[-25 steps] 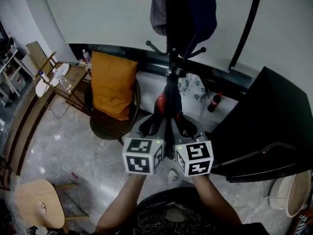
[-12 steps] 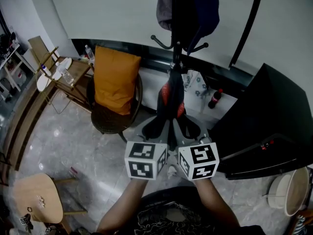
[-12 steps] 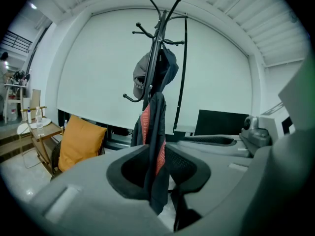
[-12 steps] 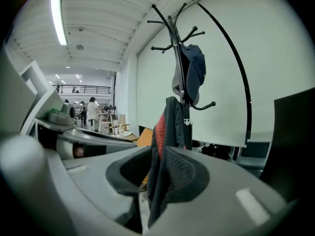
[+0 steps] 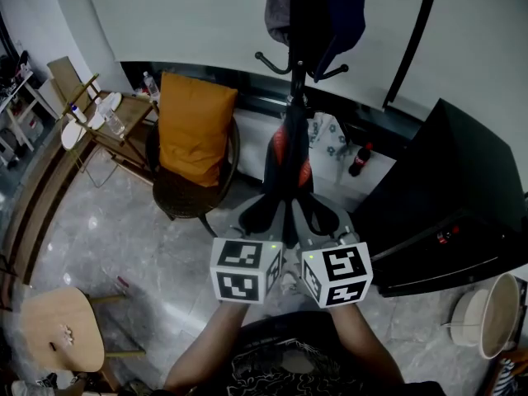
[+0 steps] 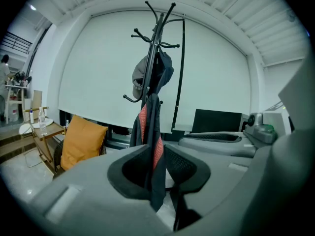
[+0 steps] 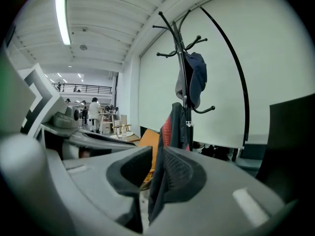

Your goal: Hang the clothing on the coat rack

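Jaws first: my left gripper (image 6: 158,165) is clamped on a fold of the black garment with red trim (image 5: 288,165), and my right gripper (image 7: 153,175) pinches the same cloth just beside it. The garment stretches up from both towards the black metal coat rack (image 6: 157,33). I reckon this is the lift-to-hook stage, though I can't tell whether it has caught. Next I need its top over the bare lower hook (image 5: 266,62), under the dark blue cap (image 5: 334,11). There's open room left towards the orange cushion (image 5: 192,132). It's tighter right, by the black curved rod (image 5: 412,49).
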